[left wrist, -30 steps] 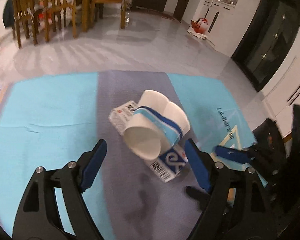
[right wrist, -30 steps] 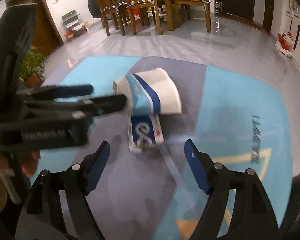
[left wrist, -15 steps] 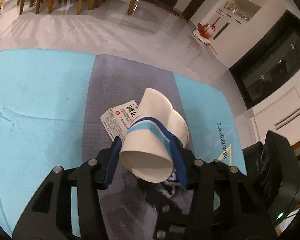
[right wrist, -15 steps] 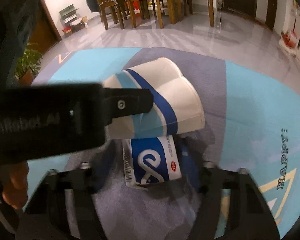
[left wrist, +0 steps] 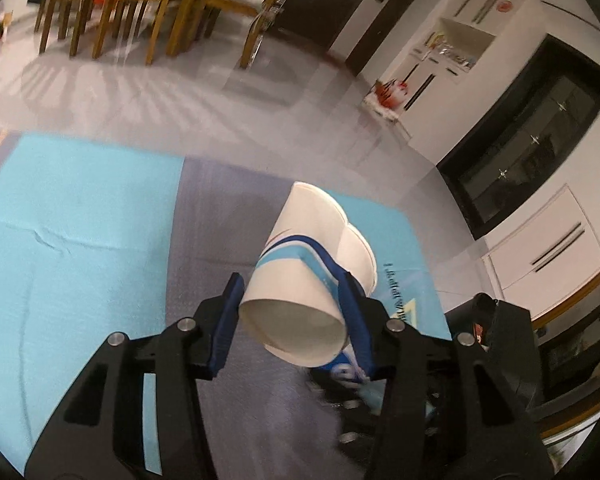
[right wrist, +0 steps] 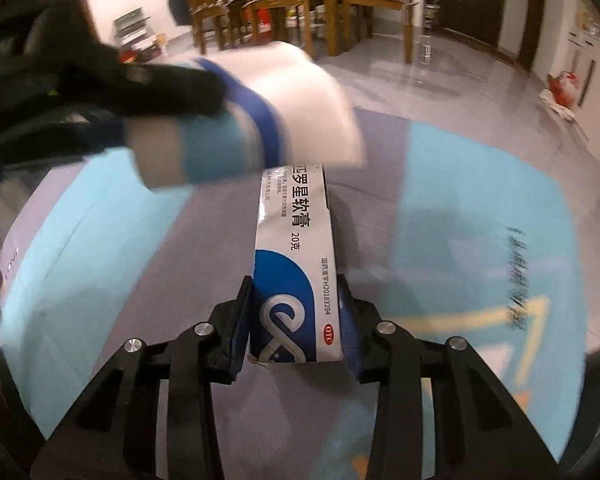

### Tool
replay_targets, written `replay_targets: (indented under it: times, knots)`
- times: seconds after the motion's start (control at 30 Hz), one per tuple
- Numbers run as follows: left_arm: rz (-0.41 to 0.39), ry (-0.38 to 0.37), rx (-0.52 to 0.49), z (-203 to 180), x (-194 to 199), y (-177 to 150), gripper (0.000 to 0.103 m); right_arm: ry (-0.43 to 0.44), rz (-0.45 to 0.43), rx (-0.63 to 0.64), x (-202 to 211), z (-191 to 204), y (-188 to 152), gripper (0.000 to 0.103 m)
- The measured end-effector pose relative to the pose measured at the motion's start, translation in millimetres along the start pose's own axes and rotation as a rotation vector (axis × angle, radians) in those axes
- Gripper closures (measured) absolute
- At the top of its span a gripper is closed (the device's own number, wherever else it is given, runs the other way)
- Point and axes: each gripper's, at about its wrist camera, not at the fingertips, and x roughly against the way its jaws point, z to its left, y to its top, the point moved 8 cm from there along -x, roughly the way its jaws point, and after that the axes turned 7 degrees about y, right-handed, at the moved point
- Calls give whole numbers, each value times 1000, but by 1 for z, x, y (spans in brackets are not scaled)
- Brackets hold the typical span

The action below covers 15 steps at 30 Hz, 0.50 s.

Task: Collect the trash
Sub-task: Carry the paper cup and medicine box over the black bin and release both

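Note:
My left gripper (left wrist: 292, 320) is shut on a crushed white paper cup (left wrist: 304, 276) with blue bands and holds it above the blue and grey rug (left wrist: 80, 240). The cup (right wrist: 260, 120) also shows blurred at the upper left of the right wrist view, with the left gripper's finger (right wrist: 172, 88) on it. My right gripper (right wrist: 296, 324) is shut on a white and blue medicine box (right wrist: 296, 264) and holds it off the rug (right wrist: 480, 208), pointing away from me. The box's blue end (left wrist: 340, 368) shows just under the cup in the left wrist view.
Wooden dining chairs (left wrist: 120, 4) and a table stand on the grey tiled floor beyond the rug. A black cabinet (left wrist: 532, 144) and white cupboards (left wrist: 548, 240) line the right side. A red and white bag (left wrist: 388, 92) lies by the wall.
Both grippers have closed, the left on the cup and the right on the box, and lifted them off the rug. The cup has come apart from the box.

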Motion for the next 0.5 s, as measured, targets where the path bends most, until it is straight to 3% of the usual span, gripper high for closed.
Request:
replay_targets:
  times: [0.27, 0.4, 0.5]
  knots:
    - [15, -69, -188, -99, 8, -37, 53, -149, -167, -260, 131, -90, -53, 63]
    - [52, -134, -283, -178, -4, -59, 53, -280, -264, -447, 203, -164, -102, 63]
    - [67, -178, -367, -243, -15, -76, 53, -360, -291, -534, 230, -203, -128, 62]
